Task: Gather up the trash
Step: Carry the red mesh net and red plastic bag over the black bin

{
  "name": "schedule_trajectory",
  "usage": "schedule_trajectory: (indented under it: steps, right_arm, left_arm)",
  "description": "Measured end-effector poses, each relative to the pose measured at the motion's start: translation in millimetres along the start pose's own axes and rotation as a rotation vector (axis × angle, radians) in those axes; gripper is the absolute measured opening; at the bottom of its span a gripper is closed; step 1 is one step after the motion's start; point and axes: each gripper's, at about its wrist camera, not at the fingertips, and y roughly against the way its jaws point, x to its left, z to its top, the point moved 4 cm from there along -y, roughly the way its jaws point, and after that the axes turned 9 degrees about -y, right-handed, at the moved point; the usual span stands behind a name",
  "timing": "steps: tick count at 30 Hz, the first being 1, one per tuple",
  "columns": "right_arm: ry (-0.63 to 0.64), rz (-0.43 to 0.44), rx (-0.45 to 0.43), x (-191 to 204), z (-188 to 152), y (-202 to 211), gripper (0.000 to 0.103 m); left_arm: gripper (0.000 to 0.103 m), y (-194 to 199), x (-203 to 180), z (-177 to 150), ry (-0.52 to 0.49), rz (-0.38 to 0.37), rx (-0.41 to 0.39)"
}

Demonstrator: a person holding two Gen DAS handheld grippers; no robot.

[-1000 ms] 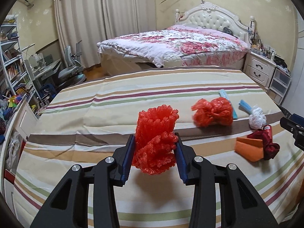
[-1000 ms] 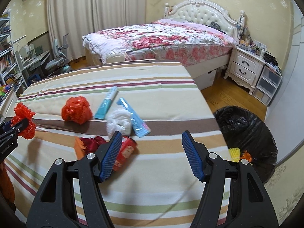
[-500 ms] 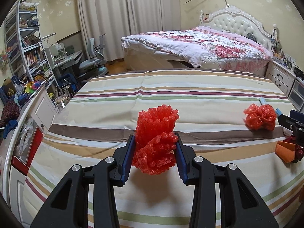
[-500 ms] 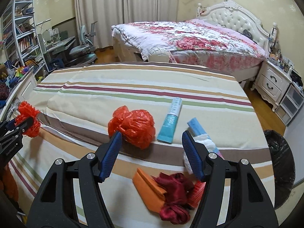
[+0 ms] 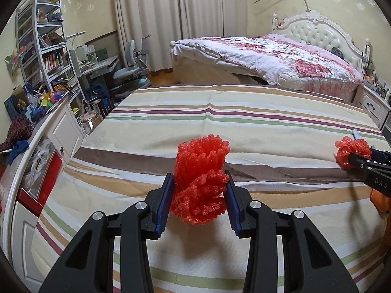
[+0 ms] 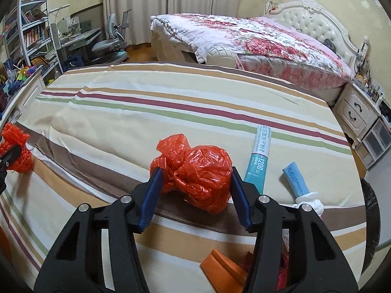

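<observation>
Beside the red plastic bag (image 6: 195, 178), the teal tube (image 6: 259, 157) has its lower end hidden behind the right gripper's (image 6: 194, 196) finger; the pale blue tube (image 6: 297, 178) ends in a white wad (image 6: 311, 201) partly covered by the gripper frame; the orange wedge (image 6: 223, 268) is cut off by the bottom edge; the tubes' print is too small to read; the black bin bag (image 6: 371, 222) is clipped at the right rim.

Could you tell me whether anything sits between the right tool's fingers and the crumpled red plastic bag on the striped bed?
Nothing visible does. The red plastic bag already lies between the right tool's closing fingers, both pads at its sides. The teal tube lies just outside the right finger.
</observation>
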Motion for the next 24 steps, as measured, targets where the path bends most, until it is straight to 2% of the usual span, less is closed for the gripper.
schedule_trajectory:
  steps: [2, 12, 17, 24]
  right_arm:
    - [0.009, -0.003, -0.005, -0.3, -0.8, 1.8, 0.046]
    - [-0.015, -0.006, -0.070, -18.4, -4.7, 35.3, 0.045]
    - [-0.053, -0.028, -0.106, -44.6, -10.4, 61.3, 0.045]
    - [-0.120, -0.113, -0.156, -100.7, -27.6, 94.9, 0.045]
  left_arm:
    - [0.041, 1.0, -3.9, 0.0, -0.001, -0.007, -0.001]
    - [0.041, 16.1, -34.3, 6.2, -0.023, -0.063, -0.038]
    - [0.041, 29.6, -60.1, 13.7, -0.050, -0.104, -0.080]
    - [0.041, 50.0, -106.0, 26.8, -0.089, -0.192, -0.128]
